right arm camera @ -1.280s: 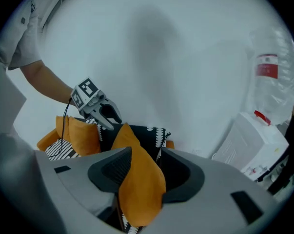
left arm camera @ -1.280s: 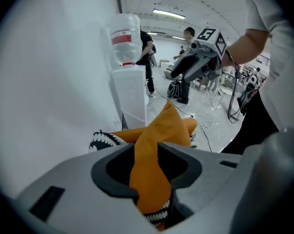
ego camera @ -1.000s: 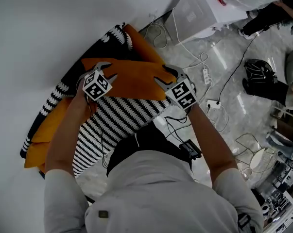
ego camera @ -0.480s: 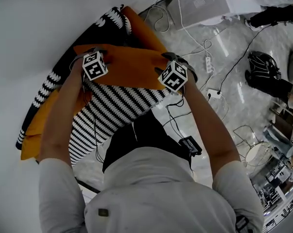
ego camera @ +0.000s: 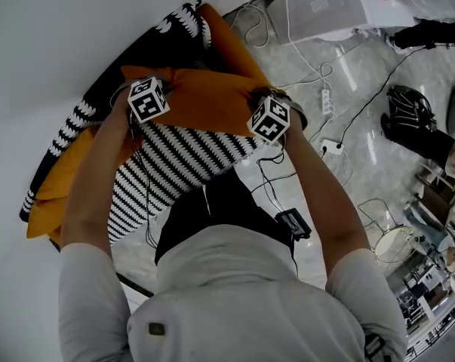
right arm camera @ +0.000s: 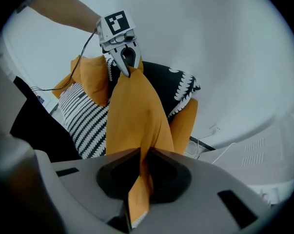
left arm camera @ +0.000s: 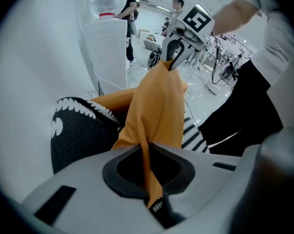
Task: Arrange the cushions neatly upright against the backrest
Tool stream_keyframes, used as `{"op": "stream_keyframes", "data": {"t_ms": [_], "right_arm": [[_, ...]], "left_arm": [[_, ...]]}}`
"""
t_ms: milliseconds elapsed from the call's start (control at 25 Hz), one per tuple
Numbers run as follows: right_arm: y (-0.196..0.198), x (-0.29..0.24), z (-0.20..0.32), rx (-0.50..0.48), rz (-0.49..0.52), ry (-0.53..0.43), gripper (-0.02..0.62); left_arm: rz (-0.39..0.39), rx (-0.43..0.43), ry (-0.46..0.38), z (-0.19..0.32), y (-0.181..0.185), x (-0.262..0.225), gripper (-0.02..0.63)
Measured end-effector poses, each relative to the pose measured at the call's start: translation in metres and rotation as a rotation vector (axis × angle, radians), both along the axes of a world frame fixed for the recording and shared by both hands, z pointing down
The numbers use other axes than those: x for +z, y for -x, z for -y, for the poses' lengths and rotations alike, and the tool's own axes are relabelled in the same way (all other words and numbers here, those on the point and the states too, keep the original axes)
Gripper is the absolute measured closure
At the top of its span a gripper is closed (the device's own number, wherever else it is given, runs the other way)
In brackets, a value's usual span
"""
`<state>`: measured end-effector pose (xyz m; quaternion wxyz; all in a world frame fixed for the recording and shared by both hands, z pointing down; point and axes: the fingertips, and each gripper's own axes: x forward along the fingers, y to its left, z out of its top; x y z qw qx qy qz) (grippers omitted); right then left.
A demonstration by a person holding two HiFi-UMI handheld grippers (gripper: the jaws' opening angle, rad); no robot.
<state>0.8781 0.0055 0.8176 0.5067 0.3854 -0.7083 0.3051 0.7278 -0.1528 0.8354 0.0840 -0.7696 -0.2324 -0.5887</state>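
An orange cushion (ego camera: 201, 108) lies on top of a pile, over a black-and-white striped cushion (ego camera: 174, 164). A black cushion with white markings (ego camera: 167, 40) and a second orange cushion (ego camera: 57, 194) lie behind and to the left. My left gripper (ego camera: 136, 81) pinches the top cushion's left corner, and my right gripper (ego camera: 266, 96) pinches its right corner. Both pairs of jaws have just been closing and now clamp the orange fabric (left arm camera: 156, 111) (right arm camera: 134, 116). Each gripper view shows the other gripper biting the far corner.
A pale white surface (ego camera: 53, 44) runs behind the pile at the upper left. On the marble floor to the right lie cables and a power strip (ego camera: 323, 100), a white appliance (ego camera: 325, 2) and a black bag (ego camera: 408, 115). My body stands close to the pile's front edge.
Both grippers have come down onto the orange cushion's two corners. Their jaws, open a second ago, have shut on the fabric.
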Motion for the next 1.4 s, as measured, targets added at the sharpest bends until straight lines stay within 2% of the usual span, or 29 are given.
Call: {"op": "stream_keyframes", "data": {"t_ms": [240, 560, 1000, 1160, 1400], "right_arm": [[0.009, -0.011, 0.002, -0.059, -0.003, 0.003, 0.541], [0.030, -0.020, 0.024, -0.172, -0.018, -0.030, 0.543], [0.090, -0.029, 0.109, -0.390, -0.078, -0.126, 0.548], [0.104, -0.027, 0.144, -0.492, -0.098, -0.142, 0.549], [0.121, -0.030, 0.184, -0.584, -0.120, -0.182, 0.549]], "left_arm": [[0.012, -0.035, 0.037, -0.011, 0.022, -0.019, 0.581], [0.025, -0.153, 0.067, -0.017, 0.064, -0.032, 0.581], [0.030, -0.390, 0.043, 0.007, 0.152, -0.035, 0.581], [0.003, -0.498, 0.038, 0.014, 0.170, -0.038, 0.583], [-0.027, -0.583, 0.034, 0.026, 0.186, -0.043, 0.584]]}}
